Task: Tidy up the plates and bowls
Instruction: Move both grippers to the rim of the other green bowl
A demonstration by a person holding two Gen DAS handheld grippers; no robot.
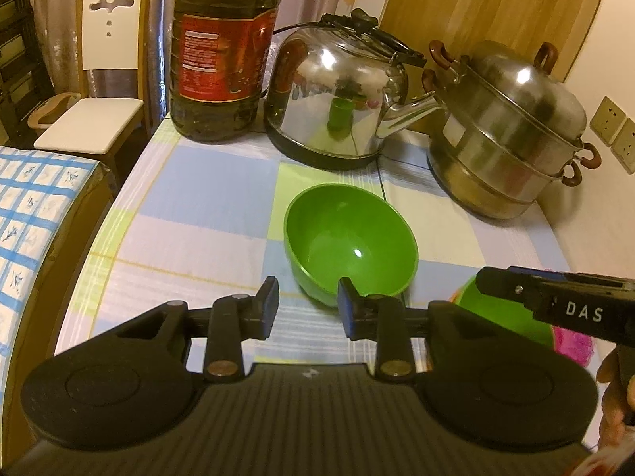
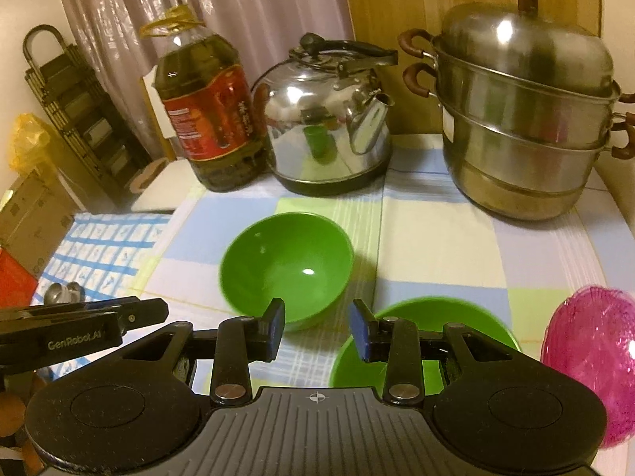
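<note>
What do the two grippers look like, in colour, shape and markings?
Both are matte black plastic. The left gripper and the right gripper each have two rounded lobes beside a ribbed centre plate, silver pivot screws, and short fingers faced with blue pads. Seen from the side, one body carries the white letters "DAS" and the other "GenRobot.AI". No cables or sleeves show.

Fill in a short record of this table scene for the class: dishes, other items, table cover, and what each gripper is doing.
dishes: far green bowl, near green bowl, pink plate
other items: oil bottle, kettle, steamer pot, all along the back
table cover: checked cloth
left gripper: open, empty, in front of the far bowl
right gripper: open, empty, above the near bowl's rim
</note>
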